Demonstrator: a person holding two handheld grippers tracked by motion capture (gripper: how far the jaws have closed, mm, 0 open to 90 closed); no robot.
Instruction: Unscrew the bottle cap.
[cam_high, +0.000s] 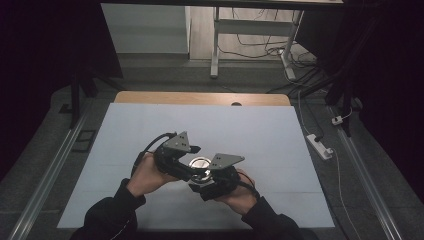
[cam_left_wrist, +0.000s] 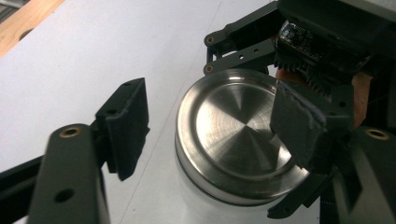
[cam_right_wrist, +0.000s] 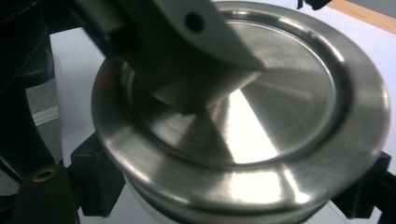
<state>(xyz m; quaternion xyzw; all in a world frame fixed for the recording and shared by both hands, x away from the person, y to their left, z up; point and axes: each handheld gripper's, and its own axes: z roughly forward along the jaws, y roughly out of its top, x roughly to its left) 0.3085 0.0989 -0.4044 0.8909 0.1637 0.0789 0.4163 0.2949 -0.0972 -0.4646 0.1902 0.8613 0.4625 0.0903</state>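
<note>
A round steel lid (cam_high: 200, 162) (cam_left_wrist: 233, 121) (cam_right_wrist: 261, 88) sits on a white container (cam_right_wrist: 140, 207), a little in front of the middle of the white mat. My right gripper (cam_high: 207, 177) (cam_right_wrist: 229, 191) comes from the near right. It is shut on the container just under the lid's rim, one pad on each side. My left gripper (cam_high: 187, 162) (cam_left_wrist: 210, 135) reaches in from the left and stands open over the lid. Its right pad (cam_left_wrist: 299, 126) lies over the lid's recessed top. Its left pad (cam_left_wrist: 123, 126) hangs apart from the rim.
The white mat (cam_high: 150, 125) covers the table, and a strip of wood (cam_high: 200, 97) with a dark hole shows at the far edge. On the floor to the right lie a power strip (cam_high: 320, 146) and cables. Beyond the table stand desk legs (cam_high: 215, 45).
</note>
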